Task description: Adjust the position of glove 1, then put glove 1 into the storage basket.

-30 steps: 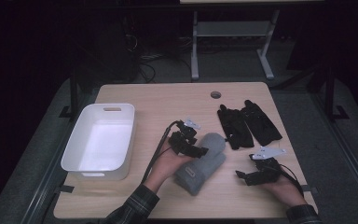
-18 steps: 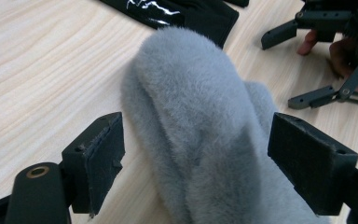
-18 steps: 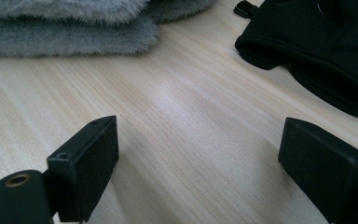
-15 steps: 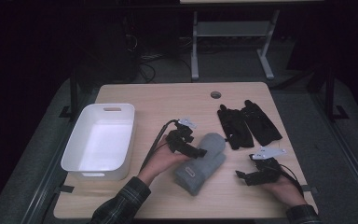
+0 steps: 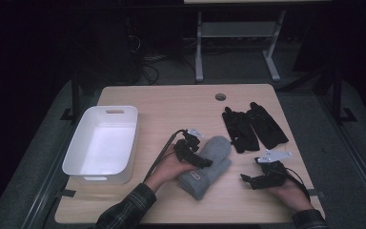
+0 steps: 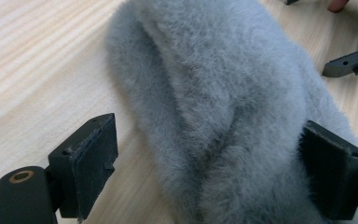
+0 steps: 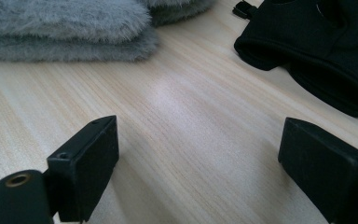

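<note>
High view. A light wooden counter (image 5: 171,102) carries a white rectangular bin (image 5: 102,143) at its left side, a pair of fluffy grey mittens (image 5: 207,164) stacked near the middle front, and a pair of black gloves (image 5: 252,126) lying side by side toward the right rear. The left hand-held gripper (image 5: 196,158) rests on the left edge of the grey mittens, its cable looping back toward the bin. The right hand-held gripper (image 5: 253,180) lies low over the counter at the front right, apart from both pairs, pointing toward the mittens. A round hole (image 5: 220,97) sits in the counter near its far edge.

Left gripper view. The left hand-held gripper (image 6: 214,182) stands wide, its two black jaws set to either side of the grey mittens (image 6: 223,102); the right jaw touches the fur, the left jaw stands clear of it over bare wood.

Right gripper view. The right hand-held gripper (image 7: 214,182) is spread wide with nothing but bare counter (image 7: 182,140) between its jaws. The grey mittens (image 7: 70,28) lie ahead at upper left, the black gloves (image 7: 321,51) at upper right, cuffs toward the camera.
</note>
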Demonstrator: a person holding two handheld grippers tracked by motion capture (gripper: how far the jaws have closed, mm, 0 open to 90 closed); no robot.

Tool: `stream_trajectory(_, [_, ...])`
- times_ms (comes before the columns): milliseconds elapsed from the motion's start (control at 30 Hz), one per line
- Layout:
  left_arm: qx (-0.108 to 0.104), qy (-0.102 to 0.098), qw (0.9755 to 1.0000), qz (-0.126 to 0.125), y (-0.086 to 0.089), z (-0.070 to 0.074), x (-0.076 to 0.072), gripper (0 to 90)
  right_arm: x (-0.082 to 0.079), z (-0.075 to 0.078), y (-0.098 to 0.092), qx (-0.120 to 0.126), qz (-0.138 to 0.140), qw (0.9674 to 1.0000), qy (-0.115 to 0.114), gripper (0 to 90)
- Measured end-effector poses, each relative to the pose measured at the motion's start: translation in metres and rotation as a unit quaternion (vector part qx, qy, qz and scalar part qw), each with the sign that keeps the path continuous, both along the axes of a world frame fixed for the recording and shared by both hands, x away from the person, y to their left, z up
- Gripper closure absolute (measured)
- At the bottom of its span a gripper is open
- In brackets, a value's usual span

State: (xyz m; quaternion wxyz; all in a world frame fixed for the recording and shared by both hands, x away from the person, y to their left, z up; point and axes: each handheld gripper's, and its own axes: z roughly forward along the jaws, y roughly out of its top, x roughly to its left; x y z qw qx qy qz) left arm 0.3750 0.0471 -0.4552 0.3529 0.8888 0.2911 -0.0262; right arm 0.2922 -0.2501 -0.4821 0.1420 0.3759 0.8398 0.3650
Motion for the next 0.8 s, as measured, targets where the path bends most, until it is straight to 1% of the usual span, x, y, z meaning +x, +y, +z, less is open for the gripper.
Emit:
stream_trajectory(33, [0.003,0.004,1.0000,-0.007,0.0002,-0.0019,0.0017,12.5,0.0002,-0.0001,-0.0001,-0.001,0.000,1.0000,-0.002,11.9])
stream_trajectory(67, [-0.004,0.011,0.9999,-0.004,-0.0006,-0.0041,0.0021,13.3,0.0003,-0.0001,0.0000,0.000,0.001,1.0000,-0.002,11.9])
stream_trajectory(100, [-0.008,0.018,0.9998,-0.006,-0.0007,-0.0057,0.0031,15.2,0.0004,-0.0001,0.0003,0.000,-0.001,1.0000,-0.001,11.9])
stream_trajectory(133, [-0.011,0.022,0.9996,-0.010,-0.0003,-0.0065,0.0039,15.2,0.0004,-0.0001,0.0003,0.000,-0.001,1.0000,-0.001,11.9])
stream_trajectory(167, [-0.019,0.026,0.9994,-0.014,-0.0002,-0.0066,0.0039,17.8,0.0005,-0.0001,0.0003,0.000,-0.001,1.0000,-0.001,11.9])
stream_trajectory(233, [-0.022,0.030,0.9991,-0.019,-0.0002,-0.0065,0.0040,23.5,0.0004,-0.0001,0.0004,0.000,-0.001,1.0000,-0.001,11.9])
stream_trajectory(267, [-0.026,0.034,0.9988,-0.025,0.0001,-0.0066,0.0043,25.3,0.0005,-0.0001,0.0004,0.000,-0.001,1.0000,-0.001,11.9])
stream_trajectory(367, [-0.035,0.046,0.9976,-0.039,0.0011,-0.0075,0.0054,35.0,0.0004,-0.0001,0.0004,0.000,-0.001,1.0000,-0.001,11.9])
stream_trajectory(400, [-0.037,0.049,0.9974,-0.039,0.0012,-0.0075,0.0053,38.5,0.0004,-0.0001,0.0004,0.000,0.000,1.0000,-0.001,11.9])
stream_trajectory(433, [-0.039,0.053,0.9970,-0.041,0.0015,-0.0075,0.0055,40.2,0.0004,-0.0001,0.0003,0.000,0.001,1.0000,-0.002,11.9])
stream_trajectory(533, [-0.042,0.055,0.9965,-0.046,0.0013,-0.0068,0.0050,47.4,0.0002,-0.0002,0.0003,0.000,0.001,1.0000,-0.002,12.0])
stream_trajectory(600, [-0.041,0.052,0.9966,-0.050,0.0011,-0.0052,0.0040,54.3,0.0002,-0.0001,0.0003,0.000,0.001,1.0000,-0.002,12.0])
stream_trajectory(633, [-0.037,0.047,0.9968,-0.053,0.0011,-0.0037,0.0030,57.9,0.0002,-0.0001,0.0003,0.000,0.001,1.0000,-0.002,12.0])
stream_trajectory(667, [-0.039,0.045,0.9968,-0.054,0.0004,-0.0031,0.0022,61.9,0.0002,-0.0001,0.0003,0.000,0.001,1.0000,-0.002,12.0])
stream_trajectory(700, [-0.035,0.037,0.9971,-0.057,0.0000,-0.0018,0.0016,64.7,0.0002,-0.0001,0.0003,0.000,0.001,1.0000,-0.002,12.0])
stream_trajectory(767, [-0.029,0.032,0.9976,-0.055,-0.0010,0.0010,0.0004,68.4,0.0002,-0.0001,0.0003,0.000,0.001,1.0000,-0.002,12.0])
stream_trajectory(800, [-0.030,0.031,0.9976,-0.053,-0.0014,0.0017,-0.0003,69.7,0.0003,-0.0001,0.0003,0.000,0.002,1.0000,-0.002,12.0])
